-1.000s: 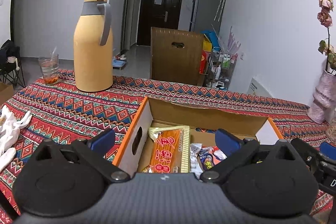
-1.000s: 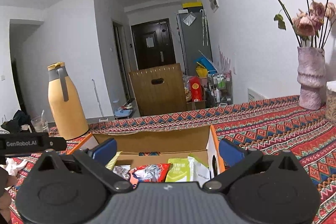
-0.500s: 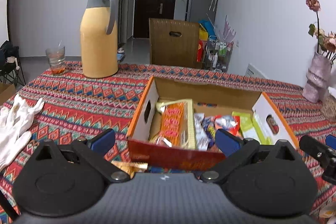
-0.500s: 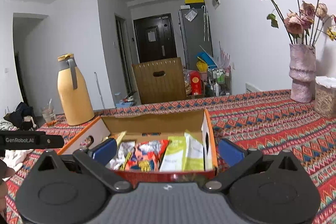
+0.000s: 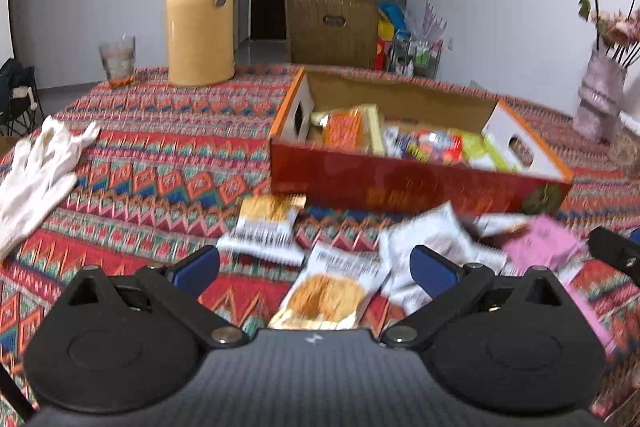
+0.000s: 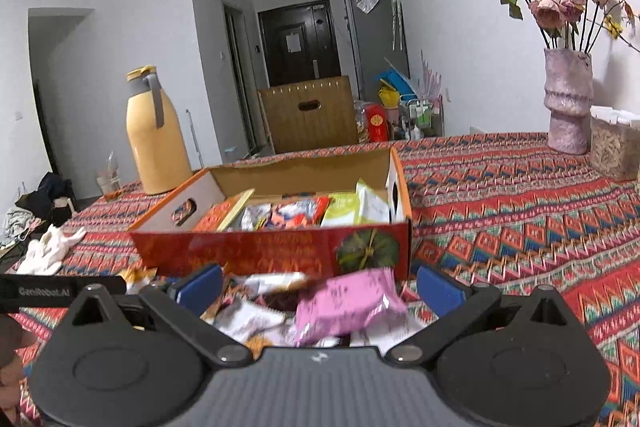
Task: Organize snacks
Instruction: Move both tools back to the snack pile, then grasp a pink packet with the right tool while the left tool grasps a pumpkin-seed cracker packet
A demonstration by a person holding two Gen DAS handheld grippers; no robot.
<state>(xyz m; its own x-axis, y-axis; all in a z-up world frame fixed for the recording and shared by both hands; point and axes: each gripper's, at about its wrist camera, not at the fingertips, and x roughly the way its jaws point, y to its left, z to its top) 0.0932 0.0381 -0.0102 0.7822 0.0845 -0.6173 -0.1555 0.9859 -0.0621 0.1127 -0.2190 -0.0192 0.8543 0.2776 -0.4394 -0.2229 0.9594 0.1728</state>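
Observation:
A red cardboard box [image 5: 400, 183] holding several snack packets stands on the patterned tablecloth; it also shows in the right wrist view [image 6: 260, 251]. Loose packets lie in front of it: a gold and white one [image 5: 266, 223], an orange and white one [image 5: 332, 291], white ones [image 5: 428, 243] and a pink one [image 5: 540, 247]. My left gripper [image 5: 314, 267] is open and empty above the orange and white packet. My right gripper [image 6: 320, 285] is open and empty over the pink packet [image 6: 348, 301].
A yellow thermos [image 5: 200, 15] and a glass [image 5: 117, 59] stand at the back left. White gloves [image 5: 36, 167] lie at the left. A pink vase with dried roses [image 6: 568, 99] and a container [image 6: 614, 147] stand at the right. A wooden chair [image 5: 332, 27] is behind the table.
Both grippers have pulled back from over the box towards the table's near side. The loose packets in front of the box have come into view. Both stay open.

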